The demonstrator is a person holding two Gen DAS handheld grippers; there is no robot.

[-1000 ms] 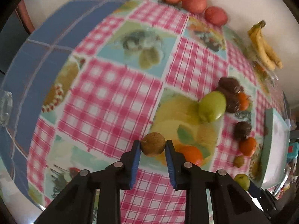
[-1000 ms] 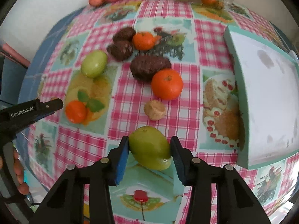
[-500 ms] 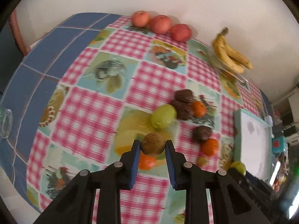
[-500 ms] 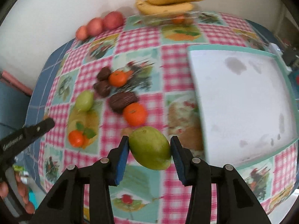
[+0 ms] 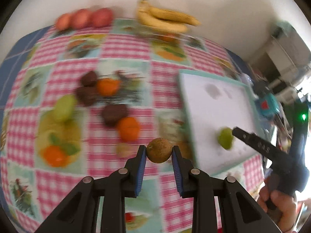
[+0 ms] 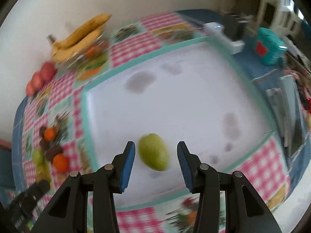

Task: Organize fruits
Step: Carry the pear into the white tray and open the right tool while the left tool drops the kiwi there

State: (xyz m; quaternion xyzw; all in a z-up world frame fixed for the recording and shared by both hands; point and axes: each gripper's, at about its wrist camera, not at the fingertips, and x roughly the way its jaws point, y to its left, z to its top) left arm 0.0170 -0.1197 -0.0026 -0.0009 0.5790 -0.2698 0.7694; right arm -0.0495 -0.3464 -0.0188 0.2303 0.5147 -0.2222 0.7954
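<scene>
The left gripper (image 5: 159,153) clamps a brown kiwi (image 5: 159,150) above the checked tablecloth (image 5: 124,48). The right gripper (image 6: 156,154) hangs with its jaws spread, a green mango (image 6: 154,151) loose between them over the white tray (image 6: 194,104), near its 7 o'clock corner. Bananas (image 5: 165,18) lie at the cloth's 12 o'clock edge, oranges (image 5: 128,128) and dark fruit (image 5: 114,113) toward 9 o'clock of the tray.

No readable text, labels or numbers; both views motion-blurred.
</scene>
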